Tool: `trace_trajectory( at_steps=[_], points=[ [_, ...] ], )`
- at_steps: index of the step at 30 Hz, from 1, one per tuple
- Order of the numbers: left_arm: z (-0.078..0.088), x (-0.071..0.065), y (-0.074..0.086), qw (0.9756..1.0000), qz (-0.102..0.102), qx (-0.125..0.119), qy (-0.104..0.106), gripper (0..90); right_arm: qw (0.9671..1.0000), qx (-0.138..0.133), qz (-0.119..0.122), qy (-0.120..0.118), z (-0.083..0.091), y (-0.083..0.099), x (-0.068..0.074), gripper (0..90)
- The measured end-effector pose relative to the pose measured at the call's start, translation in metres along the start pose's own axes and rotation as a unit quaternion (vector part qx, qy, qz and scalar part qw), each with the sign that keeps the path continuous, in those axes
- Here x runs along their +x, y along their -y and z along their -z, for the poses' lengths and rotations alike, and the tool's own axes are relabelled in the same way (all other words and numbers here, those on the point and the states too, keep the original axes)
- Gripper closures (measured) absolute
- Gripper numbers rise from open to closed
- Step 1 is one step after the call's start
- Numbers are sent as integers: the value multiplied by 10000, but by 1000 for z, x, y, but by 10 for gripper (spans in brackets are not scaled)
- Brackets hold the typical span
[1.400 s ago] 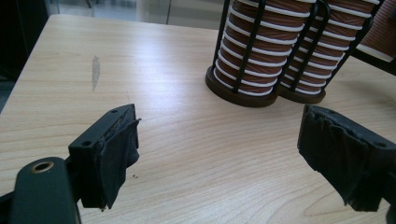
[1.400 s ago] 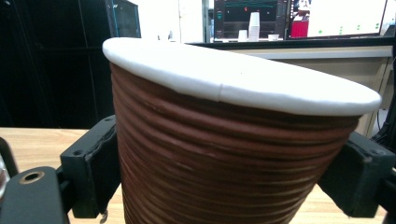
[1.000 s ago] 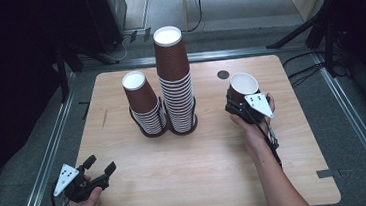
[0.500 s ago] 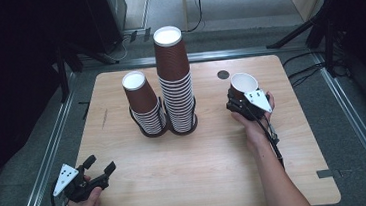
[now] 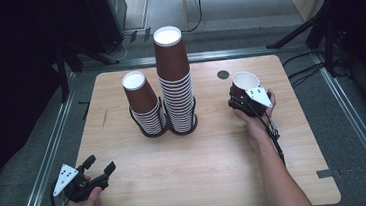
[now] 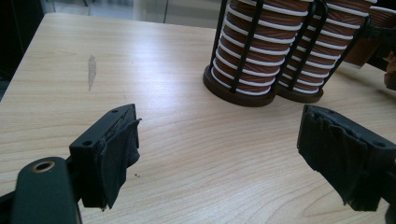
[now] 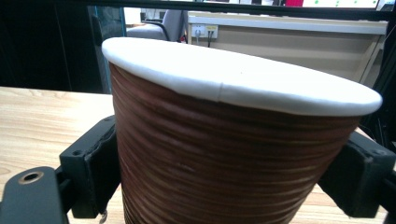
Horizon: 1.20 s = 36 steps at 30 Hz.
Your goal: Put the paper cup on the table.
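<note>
Brown paper cup clamped in the right tool

The ribbed brown cup (image 7: 219,163) sits between the two black jaws of the right tool (image 7: 224,186), whose pads press against its left and right sides. Its white rolled rim tilts down toward the right. Pale wooden bench (image 7: 42,121) lies behind on the left, with a beige counter (image 7: 299,37) farther back.

Light wooden table (image 5: 208,181) with two wire-caged stacks of brown paper cups (image 5: 175,83), side by side.

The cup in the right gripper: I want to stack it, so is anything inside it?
In the high view the cup shows a bare white interior near its rim. Its bottom is hidden by the near wall and the right gripper clamped on it.
</note>
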<state>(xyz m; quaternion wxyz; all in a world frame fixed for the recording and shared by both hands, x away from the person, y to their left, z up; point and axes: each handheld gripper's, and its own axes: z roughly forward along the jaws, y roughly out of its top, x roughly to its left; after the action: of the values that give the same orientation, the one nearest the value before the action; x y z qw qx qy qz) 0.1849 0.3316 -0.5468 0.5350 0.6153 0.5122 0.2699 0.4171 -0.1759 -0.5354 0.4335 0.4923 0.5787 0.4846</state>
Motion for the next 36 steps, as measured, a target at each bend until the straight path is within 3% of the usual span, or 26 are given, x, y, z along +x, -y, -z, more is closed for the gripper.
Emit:
trace_trajectory(
  at_steps=[10, 28, 31, 33, 36],
  points=[
    [0, 0, 0, 10000, 8, -4, 16, 130, 9998, 137, 150, 55, -6, 7, -1, 117],
    [-1, 0, 0, 10000, -10, 8, 37, 136, 9994, 276, -17, -216, -4, 8, 0, 107],
    [-1, 0, 0, 10000, 11, -1, 41, 136, 9994, 277, 23, -197, -3, 7, 1, 75],
    [-1, 0, 0, 10000, 16, -5, 46, 136, 9992, 344, -34, -195, -3, 6, 1, 7],
    [-1, 0, 0, 10000, -6, 9, 48, 136, 9985, 442, -80, -320, -3, 6, 1, 0]
  ],
)
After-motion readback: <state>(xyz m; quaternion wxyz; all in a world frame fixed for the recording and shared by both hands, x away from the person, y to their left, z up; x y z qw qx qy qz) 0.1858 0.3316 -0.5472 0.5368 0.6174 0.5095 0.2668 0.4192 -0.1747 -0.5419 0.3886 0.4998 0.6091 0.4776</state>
